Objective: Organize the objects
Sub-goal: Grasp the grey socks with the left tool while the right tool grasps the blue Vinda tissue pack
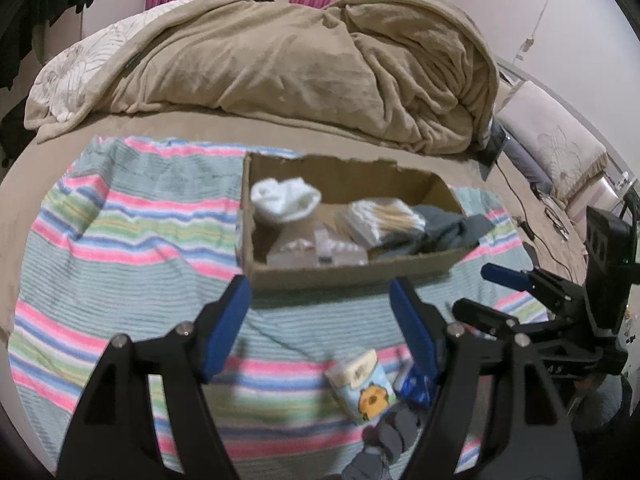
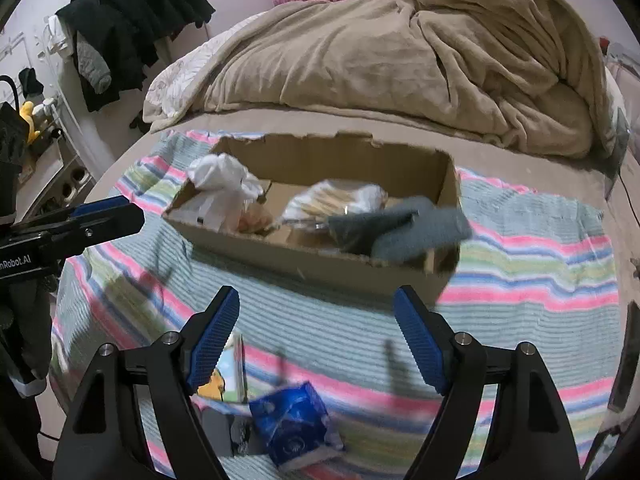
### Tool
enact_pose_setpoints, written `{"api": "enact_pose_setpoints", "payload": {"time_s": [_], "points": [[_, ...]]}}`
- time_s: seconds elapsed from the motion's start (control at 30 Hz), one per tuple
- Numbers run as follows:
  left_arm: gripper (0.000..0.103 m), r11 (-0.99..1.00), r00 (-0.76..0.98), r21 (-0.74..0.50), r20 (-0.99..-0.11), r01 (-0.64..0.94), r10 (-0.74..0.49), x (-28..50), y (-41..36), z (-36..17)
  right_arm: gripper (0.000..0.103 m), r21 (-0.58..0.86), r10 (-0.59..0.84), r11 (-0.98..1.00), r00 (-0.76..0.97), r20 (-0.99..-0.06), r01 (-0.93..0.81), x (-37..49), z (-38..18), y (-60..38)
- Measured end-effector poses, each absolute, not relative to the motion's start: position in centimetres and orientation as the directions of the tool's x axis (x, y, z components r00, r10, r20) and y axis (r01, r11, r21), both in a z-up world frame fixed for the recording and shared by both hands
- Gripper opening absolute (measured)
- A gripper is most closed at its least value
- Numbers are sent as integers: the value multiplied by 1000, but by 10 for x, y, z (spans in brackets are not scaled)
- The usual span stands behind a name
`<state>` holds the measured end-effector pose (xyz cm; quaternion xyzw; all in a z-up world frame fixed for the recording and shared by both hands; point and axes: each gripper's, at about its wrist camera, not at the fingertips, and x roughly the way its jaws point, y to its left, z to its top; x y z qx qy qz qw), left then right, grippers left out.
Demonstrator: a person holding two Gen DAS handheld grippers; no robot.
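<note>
An open cardboard box (image 1: 352,270) (image 2: 320,272) sits on a striped towel (image 1: 120,240) (image 2: 520,264) on the bed. It holds a white sock (image 1: 284,198) (image 2: 224,178), a bag of cotton swabs (image 1: 386,220) (image 2: 336,198), a grey cloth (image 1: 452,230) (image 2: 404,228) hanging over the rim, and clear packets (image 1: 316,250). In front of the box lie a small cartoon tissue pack (image 1: 362,386) (image 2: 224,372), a blue tissue pack (image 2: 294,424) (image 1: 414,384) and a grey item (image 1: 388,440) (image 2: 224,428). My left gripper (image 1: 320,328) is open and empty above the towel. My right gripper (image 2: 316,340) is open and empty above the blue pack.
A heaped tan blanket (image 1: 312,68) (image 2: 420,52) lies behind the box. Pillows (image 1: 560,148) and cables (image 1: 524,208) are at the right. Dark clothes (image 2: 132,28) hang on a rack at the left. The right gripper shows in the left wrist view (image 1: 552,300).
</note>
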<state>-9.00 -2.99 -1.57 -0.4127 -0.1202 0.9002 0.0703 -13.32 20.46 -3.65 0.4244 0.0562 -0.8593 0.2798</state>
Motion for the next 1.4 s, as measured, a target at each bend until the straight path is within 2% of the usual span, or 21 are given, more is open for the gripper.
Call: {"api": "enact_pose_setpoints", "payload": {"time_s": [1.4], "points": [[73, -930, -371, -346, -852, -127, 368, -13, 44, -121, 82, 144, -387, -816, -345, -855, 560, -76, -118, 215]]}}
